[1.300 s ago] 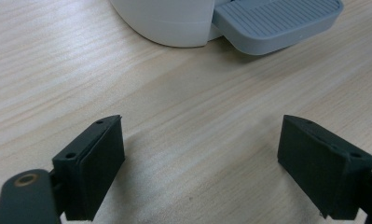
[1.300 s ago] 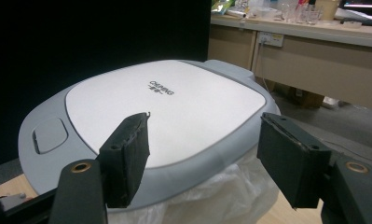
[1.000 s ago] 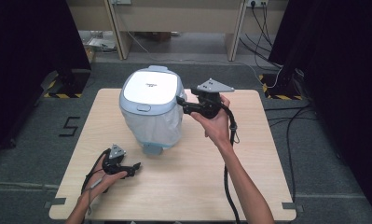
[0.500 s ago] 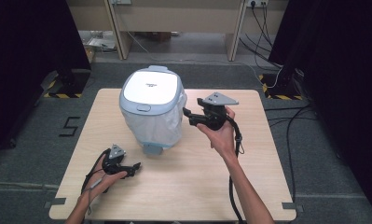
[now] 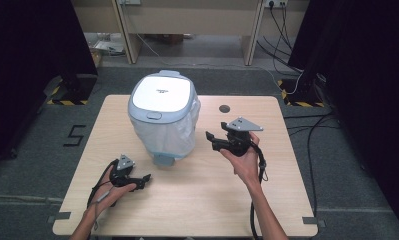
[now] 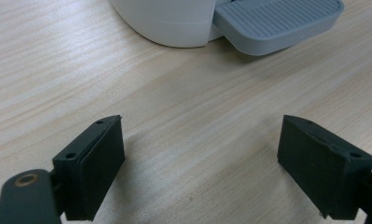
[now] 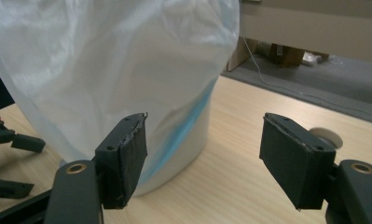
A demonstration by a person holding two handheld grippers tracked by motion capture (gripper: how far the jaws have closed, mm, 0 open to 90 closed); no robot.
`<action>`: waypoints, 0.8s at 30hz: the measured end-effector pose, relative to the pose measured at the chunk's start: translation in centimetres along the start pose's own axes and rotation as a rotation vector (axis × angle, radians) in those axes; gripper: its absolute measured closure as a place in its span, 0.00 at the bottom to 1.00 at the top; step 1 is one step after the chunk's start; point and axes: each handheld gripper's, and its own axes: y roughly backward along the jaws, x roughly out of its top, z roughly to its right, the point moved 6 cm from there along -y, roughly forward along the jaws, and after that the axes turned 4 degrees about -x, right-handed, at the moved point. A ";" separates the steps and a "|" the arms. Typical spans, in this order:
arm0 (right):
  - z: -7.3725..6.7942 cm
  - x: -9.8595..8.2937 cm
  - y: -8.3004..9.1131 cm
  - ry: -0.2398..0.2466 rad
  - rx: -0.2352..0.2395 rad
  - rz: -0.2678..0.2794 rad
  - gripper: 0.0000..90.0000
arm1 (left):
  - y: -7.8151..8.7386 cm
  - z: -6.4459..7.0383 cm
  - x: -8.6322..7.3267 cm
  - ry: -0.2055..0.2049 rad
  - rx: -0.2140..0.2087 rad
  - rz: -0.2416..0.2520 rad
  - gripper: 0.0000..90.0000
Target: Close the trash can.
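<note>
A white and blue-grey pedal bin (image 5: 162,112) stands on the table with its lid down and a clear plastic liner (image 7: 104,70) hanging over its sides. Its grey foot pedal (image 6: 277,21) juts out toward the person. My left gripper (image 5: 139,180) rests low on the table to the front left of the bin, open and empty, its jaws pointing at the pedal (image 5: 162,160). My right gripper (image 5: 212,140) is held above the table to the right of the bin, open and empty, aimed at the liner.
The wooden table (image 5: 197,205) has a round cable hole (image 5: 224,108) behind the right gripper. Cables (image 5: 307,135) run across the floor on the right. A wooden desk (image 5: 187,20) stands beyond the table.
The right gripper has drawn back from the bin's upper right side, moving down and toward the person. The left gripper has stayed put.
</note>
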 end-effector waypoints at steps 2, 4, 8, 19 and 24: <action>0.1 -1.5 0.0 -0.005 0.003 -0.014 0.35 | 0.0 0.0 0.0 -0.001 0.000 -0.001 0.15; 0.1 -2.1 0.0 -0.007 0.016 -0.019 0.35 | 0.0 0.0 0.0 0.000 0.000 0.000 0.15; 0.2 -3.3 -0.2 -0.039 0.026 -0.018 0.34 | 0.0 0.0 0.0 0.000 0.000 0.000 0.15; 0.5 -6.8 -1.0 -0.091 0.030 -0.074 0.32 | 0.0 0.0 0.0 0.001 0.000 0.000 0.15; 0.4 -8.3 -1.5 -0.084 0.022 -0.116 0.31 | 0.0 0.0 0.0 0.001 -0.001 0.000 0.15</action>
